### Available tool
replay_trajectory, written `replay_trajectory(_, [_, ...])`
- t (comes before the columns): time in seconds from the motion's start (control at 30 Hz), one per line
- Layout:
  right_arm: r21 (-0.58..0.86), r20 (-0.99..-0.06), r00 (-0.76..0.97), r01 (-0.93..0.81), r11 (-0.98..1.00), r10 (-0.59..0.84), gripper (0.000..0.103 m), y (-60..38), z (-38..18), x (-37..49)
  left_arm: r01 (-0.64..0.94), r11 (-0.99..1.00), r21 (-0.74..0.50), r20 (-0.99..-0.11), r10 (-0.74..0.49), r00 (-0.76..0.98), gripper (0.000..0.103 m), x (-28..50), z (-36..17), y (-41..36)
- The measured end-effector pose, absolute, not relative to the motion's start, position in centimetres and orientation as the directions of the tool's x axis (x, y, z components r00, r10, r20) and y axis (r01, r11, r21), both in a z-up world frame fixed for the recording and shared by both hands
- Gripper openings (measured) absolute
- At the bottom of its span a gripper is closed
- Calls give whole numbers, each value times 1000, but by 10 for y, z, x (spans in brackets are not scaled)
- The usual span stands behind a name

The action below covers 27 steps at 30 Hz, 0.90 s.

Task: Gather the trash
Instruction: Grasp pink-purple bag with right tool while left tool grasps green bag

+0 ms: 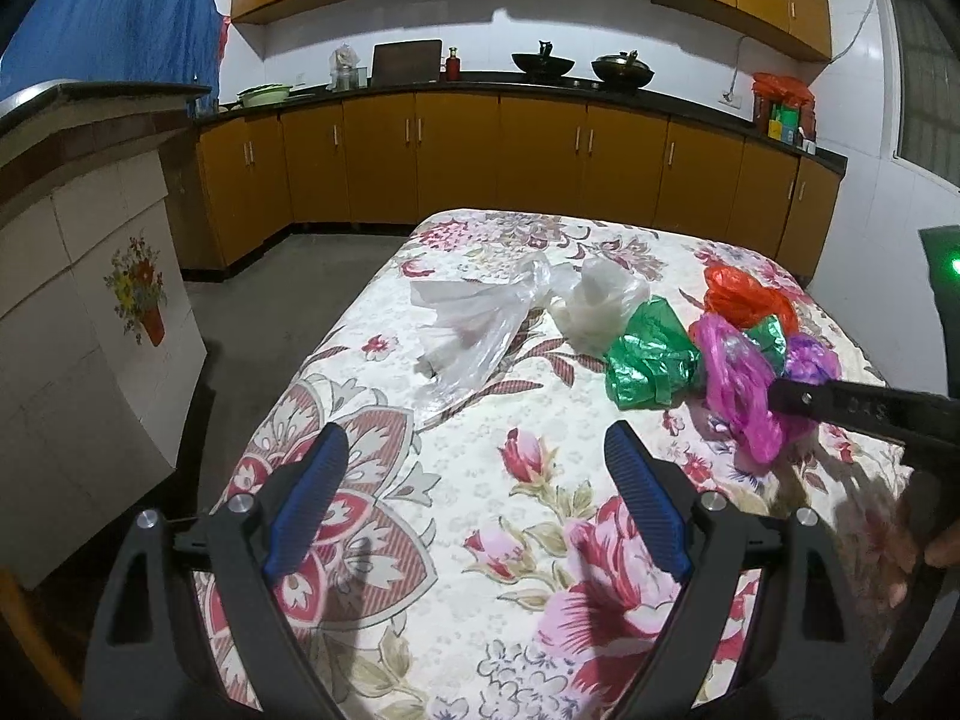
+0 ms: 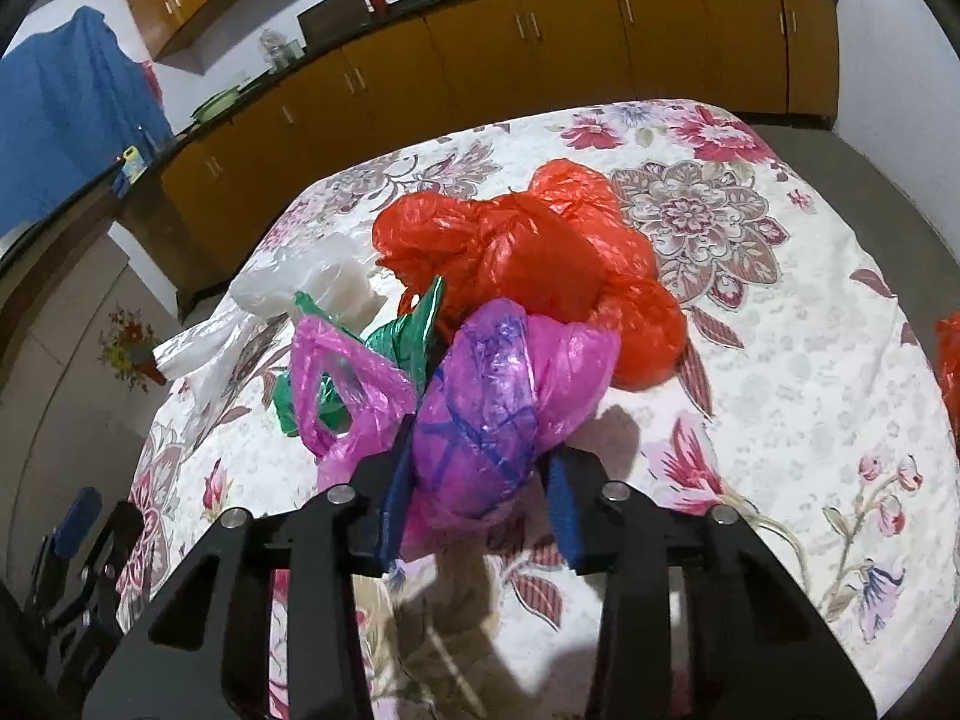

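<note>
Crumpled plastic bags lie on a floral tablecloth (image 1: 480, 480). A clear bag (image 1: 474, 324) and a white bag (image 1: 600, 300) lie at the far left, then a green bag (image 1: 648, 360), an orange bag (image 1: 744, 297) and a pink-purple bag (image 1: 744, 384). My right gripper (image 2: 480, 468) is shut on the pink-purple bag (image 2: 480, 420), held just above the cloth; the orange bag (image 2: 540, 258) and green bag (image 2: 408, 336) lie behind it. It shows from the side in the left view (image 1: 780, 396). My left gripper (image 1: 480, 498) is open and empty over the near cloth.
The table (image 2: 780, 360) drops off to a grey floor (image 1: 300, 276) on the left and far side. Brown kitchen cabinets (image 1: 480, 156) run along the back wall. A tiled counter (image 1: 90, 300) stands at the left. An orange scrap (image 2: 948, 372) shows at the right edge.
</note>
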State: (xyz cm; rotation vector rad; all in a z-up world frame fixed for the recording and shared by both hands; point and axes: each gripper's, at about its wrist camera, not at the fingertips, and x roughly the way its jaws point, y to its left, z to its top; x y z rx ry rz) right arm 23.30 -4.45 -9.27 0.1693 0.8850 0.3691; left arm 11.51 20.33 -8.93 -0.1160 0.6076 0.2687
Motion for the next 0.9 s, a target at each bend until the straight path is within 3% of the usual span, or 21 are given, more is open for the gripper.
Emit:
replay_trajectory(0.47, [237, -705, 646, -172, 956, 291, 34, -116, -80, 199, -115, 993, -10, -570, 88, 817, 86, 179, -74, 161])
replay_trajectory(0.77, [266, -698, 663, -110, 958, 269, 34, -150, -77, 199, 79, 996, 40, -648, -35, 761, 85, 240, -95, 111])
replay_trajectory(0.9, [274, -696, 664, -109, 955, 275, 34, -155, -77, 199, 126, 992, -6, -724, -91, 683, 74, 260, -112, 110])
